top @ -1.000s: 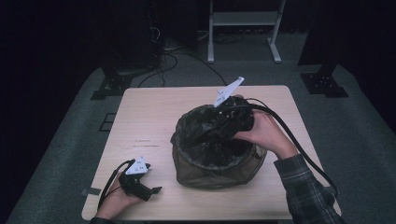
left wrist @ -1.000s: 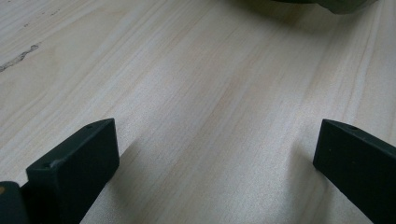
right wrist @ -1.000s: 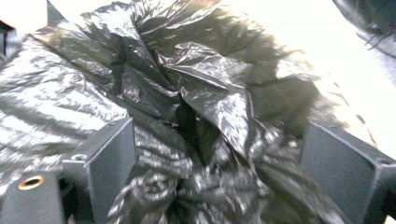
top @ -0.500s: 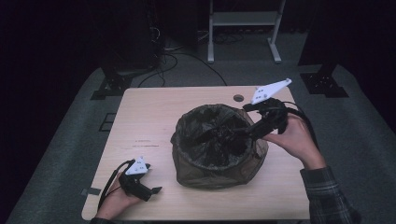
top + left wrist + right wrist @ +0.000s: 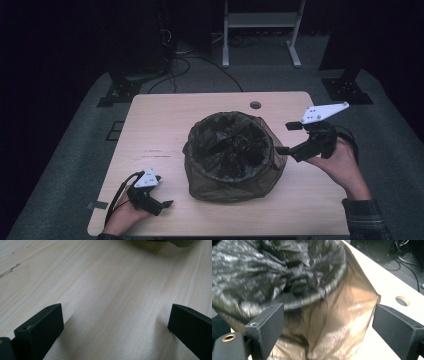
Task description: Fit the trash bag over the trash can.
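- Bin (image 5: 232,155) sat mid-table (image 5: 165,125), upright, with a black liner (image 5: 227,145) bunched inside and its brownish outer wall bare on the near side.
- Right gripper (image 5: 286,138) was off the bin's right side, jaws wide apart and holding nothing; in its own view the bin (image 5: 329,322) sat between the jaw lines, not touched.
- Left gripper (image 5: 167,204) rested low at the table's near-left corner, well apart from the bin; jaws open, nothing between them but bare wood (image 5: 110,290).
- Judged step: right gripper lining up on the rim to work the liner.
- To do it well: come in level with the rim, one jaw inside and one outside, so the pads catch the film and not the wall alone.
- Close only once the liner edge was clearly between the pads; the film was crumpled and likely to slip.
- Left gripper should brace the bin's far side first, since a light bin would likely slide or tip under a one-sided pull.
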The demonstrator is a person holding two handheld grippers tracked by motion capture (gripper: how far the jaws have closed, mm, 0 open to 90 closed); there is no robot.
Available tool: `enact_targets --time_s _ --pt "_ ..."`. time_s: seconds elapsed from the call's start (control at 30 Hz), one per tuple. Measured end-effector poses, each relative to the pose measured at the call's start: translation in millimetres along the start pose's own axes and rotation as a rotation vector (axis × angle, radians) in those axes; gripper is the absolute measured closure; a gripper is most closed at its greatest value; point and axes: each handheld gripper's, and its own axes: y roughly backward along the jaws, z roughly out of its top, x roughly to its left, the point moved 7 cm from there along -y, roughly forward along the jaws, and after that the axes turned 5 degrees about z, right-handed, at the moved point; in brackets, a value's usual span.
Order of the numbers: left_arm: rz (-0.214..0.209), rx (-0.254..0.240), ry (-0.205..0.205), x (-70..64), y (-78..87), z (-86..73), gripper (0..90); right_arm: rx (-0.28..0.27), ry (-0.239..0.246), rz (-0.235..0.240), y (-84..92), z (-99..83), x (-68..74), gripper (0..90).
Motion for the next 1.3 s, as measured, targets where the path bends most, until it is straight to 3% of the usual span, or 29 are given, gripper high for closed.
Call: enact_targets --time_s 0.3,0.53,0.73,0.9,1.3 --pt "0.0 0.002 -0.001 0.0 0.2 -0.1 0.0 -0.022 -0.052 -0.038 13.0 -37.6 -7.4 9.6" --pt "0.001 0.001 0.0 -0.1 0.2 -0.1 0.0 -0.048 -0.104 -0.066 13.1 -74.1 -12.1 9.6" --pt "0.001 0.0 0.002 -0.2 0.1 -0.1 0.0 -0.058 -0.148 -0.085 8.8 -103.5 -16.4 9.6" --pt "0.001 0.0 0.0 -0.1 0.2 -0.1 0.0 -0.054 -0.147 -0.111 1.9 -124.2 -16.4 9.6" --pt "0.002 0.001 0.0 -0.2 0.4 -0.2 0.0 -0.025 -0.166 -0.119 -27.3 -176.8 -13.9 9.6"
